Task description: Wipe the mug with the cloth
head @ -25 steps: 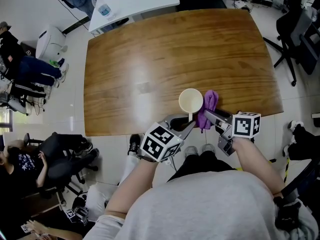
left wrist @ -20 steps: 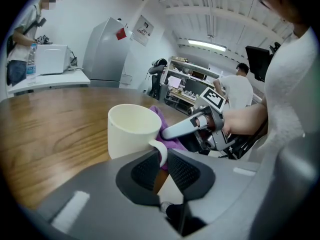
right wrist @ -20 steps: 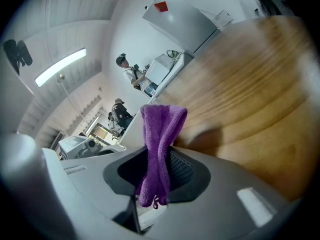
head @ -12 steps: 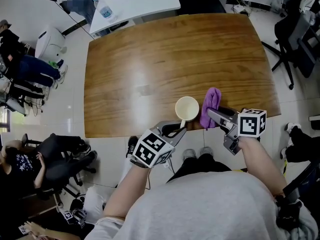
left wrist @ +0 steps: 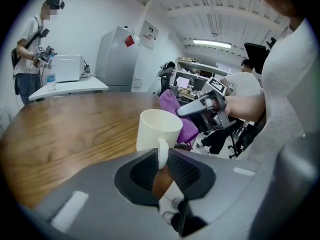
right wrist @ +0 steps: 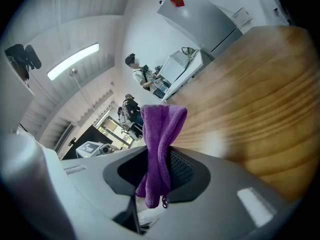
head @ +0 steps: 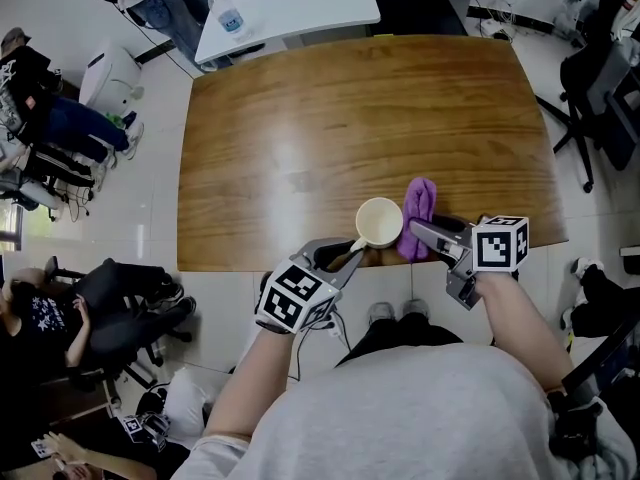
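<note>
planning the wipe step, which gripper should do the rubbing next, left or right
Right. The right gripper is shut on the purple cloth, which hangs close beside the mug. The left gripper grips the mug's handle, its jaws having just eased open slightly, so it probably only steadies.

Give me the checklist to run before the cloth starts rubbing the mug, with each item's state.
1. Hold on the mug: ok. Its handle sits pinched in the left claw, whose jaws have just opened slightly.
2. Hold on the cloth: ok. The right claw is clamped on it.
3. Cloth beside the mug: ok, at its right in the head view.
4. Cloth touching the mug: cannot tell.
5. Mug base on the table: cannot tell, the base is hidden.
</note>
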### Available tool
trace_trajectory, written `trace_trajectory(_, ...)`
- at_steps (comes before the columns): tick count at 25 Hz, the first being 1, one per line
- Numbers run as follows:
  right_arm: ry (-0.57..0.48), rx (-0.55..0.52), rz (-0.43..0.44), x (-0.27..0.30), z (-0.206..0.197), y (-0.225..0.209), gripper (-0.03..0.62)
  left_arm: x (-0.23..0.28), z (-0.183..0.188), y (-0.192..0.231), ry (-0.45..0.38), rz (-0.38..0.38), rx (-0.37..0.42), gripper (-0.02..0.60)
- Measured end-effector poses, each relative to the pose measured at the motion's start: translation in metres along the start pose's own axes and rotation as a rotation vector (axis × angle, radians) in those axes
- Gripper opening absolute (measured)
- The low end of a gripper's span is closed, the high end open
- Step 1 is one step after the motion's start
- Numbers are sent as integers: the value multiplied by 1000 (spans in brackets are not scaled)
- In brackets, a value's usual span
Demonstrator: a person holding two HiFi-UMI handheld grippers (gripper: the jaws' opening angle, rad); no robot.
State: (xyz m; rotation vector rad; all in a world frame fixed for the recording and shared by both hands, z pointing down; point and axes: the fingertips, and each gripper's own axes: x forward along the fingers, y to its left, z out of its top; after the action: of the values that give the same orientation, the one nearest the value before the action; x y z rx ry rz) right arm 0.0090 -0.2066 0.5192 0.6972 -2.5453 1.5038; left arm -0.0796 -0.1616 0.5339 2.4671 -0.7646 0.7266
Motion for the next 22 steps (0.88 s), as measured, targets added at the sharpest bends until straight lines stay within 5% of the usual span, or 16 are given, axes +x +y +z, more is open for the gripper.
trace_trajectory(14, 120, 12, -43, 22, -31, -25, 109, -2, -4, 10, -16, 11, 10, 58)
trace_trajectory(22, 110, -21, -36, 21, -12, -21, 109, -5, -7, 16, -19, 16, 14, 58)
